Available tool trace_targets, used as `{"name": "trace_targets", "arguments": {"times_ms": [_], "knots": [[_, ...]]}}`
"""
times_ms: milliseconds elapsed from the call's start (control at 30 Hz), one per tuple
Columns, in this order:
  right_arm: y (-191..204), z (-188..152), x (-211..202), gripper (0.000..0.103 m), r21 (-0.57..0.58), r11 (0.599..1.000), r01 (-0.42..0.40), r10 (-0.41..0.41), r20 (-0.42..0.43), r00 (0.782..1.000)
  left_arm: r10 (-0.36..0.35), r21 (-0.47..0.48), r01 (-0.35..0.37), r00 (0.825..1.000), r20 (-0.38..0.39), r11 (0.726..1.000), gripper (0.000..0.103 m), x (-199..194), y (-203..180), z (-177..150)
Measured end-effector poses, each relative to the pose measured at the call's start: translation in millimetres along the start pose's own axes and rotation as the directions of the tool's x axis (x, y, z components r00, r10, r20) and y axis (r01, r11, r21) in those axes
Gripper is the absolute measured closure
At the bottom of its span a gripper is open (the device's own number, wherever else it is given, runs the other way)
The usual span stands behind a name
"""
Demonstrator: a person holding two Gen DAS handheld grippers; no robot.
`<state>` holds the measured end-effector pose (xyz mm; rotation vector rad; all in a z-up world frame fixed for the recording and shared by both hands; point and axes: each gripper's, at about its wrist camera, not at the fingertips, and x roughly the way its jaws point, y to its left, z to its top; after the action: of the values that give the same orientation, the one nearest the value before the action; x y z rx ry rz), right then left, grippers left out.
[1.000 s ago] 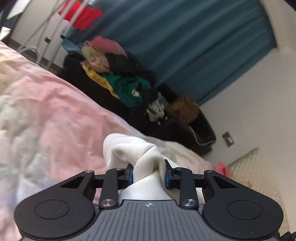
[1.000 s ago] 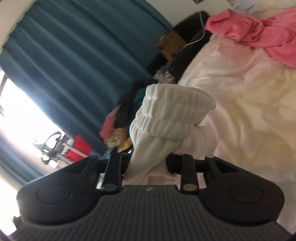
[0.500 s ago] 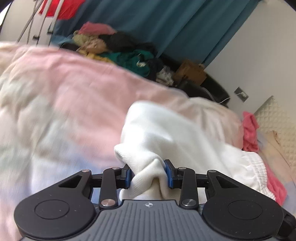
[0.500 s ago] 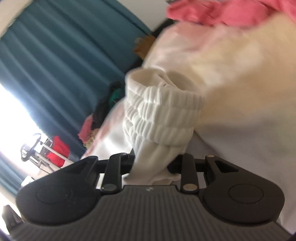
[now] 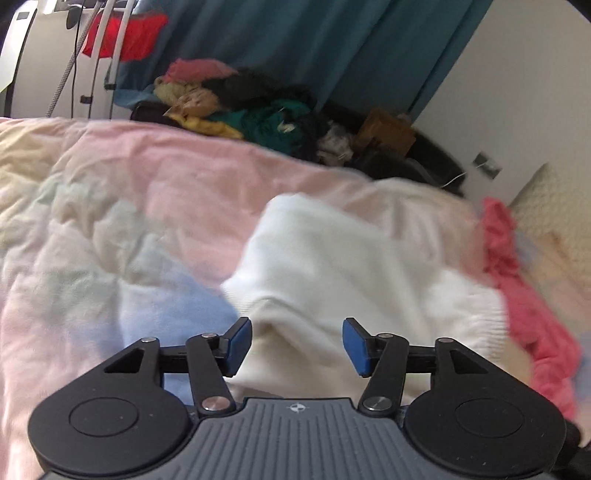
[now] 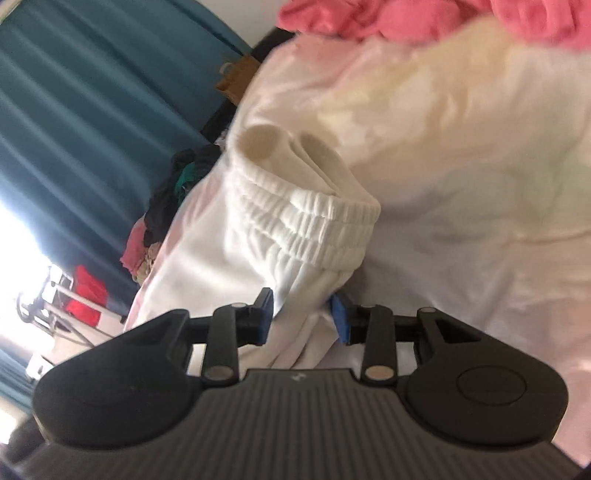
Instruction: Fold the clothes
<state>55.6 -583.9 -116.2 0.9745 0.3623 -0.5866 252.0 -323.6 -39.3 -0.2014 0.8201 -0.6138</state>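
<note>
A white garment (image 5: 343,266) with a ribbed elastic waistband lies on the pastel quilt (image 5: 110,206) of a bed. My left gripper (image 5: 297,345) is open, its blue pads apart on either side of a fold of the white cloth, which lies between them unpinched. In the right wrist view my right gripper (image 6: 302,321) has its jaws partly apart around the white garment (image 6: 295,229), just below the gathered waistband; the blue pads touch the cloth on both sides.
A pink garment (image 5: 524,295) lies on the bed to the right; it also shows in the right wrist view (image 6: 424,18). A heap of mixed clothes (image 5: 251,107) sits beyond the bed before a teal curtain (image 5: 295,44). A drying rack with a red cloth (image 5: 122,33) stands at the far left.
My left gripper has opened and let go of the white cloth, which now rests on the quilt. My right gripper's jaws have widened and the garment has come down onto the bed.
</note>
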Motion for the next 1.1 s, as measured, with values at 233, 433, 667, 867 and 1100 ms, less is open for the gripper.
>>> {"name": "trace_targets", "arguments": {"times_ms": [233, 433, 667, 867, 1100], "knots": [[54, 6, -76, 0.066, -0.215, 0.975, -0.060, 0.071, 0.044, 0.996, -0.018, 0.092, 0.011, 0.997, 0.075, 0.996, 0.034, -72, -36, 10], [92, 4, -144, 0.066, -0.365, 0.928, -0.079, 0.111, 0.068, 0.991, -0.052, 0.152, 0.033, 0.991, 0.126, 0.988, 0.021, -138, -56, 4], [121, -23, -215, 0.066, -0.492, 0.866, -0.091, 0.156, 0.093, 0.983, -0.066, 0.169, 0.039, 0.985, 0.157, 0.985, 0.004, -215, -50, -20], [129, -58, -256, 0.047, -0.559, 0.823, -0.101, 0.183, 0.093, 0.979, -0.045, 0.261, -0.020, 0.970, 0.239, 0.965, 0.000, -272, -47, -55], [113, -92, -278, 0.014, -0.582, 0.808, -0.086, 0.197, 0.131, 0.972, -0.065, 0.332, -0.041, 0.951, 0.301, 0.942, 0.000, -313, -35, -92]]}}
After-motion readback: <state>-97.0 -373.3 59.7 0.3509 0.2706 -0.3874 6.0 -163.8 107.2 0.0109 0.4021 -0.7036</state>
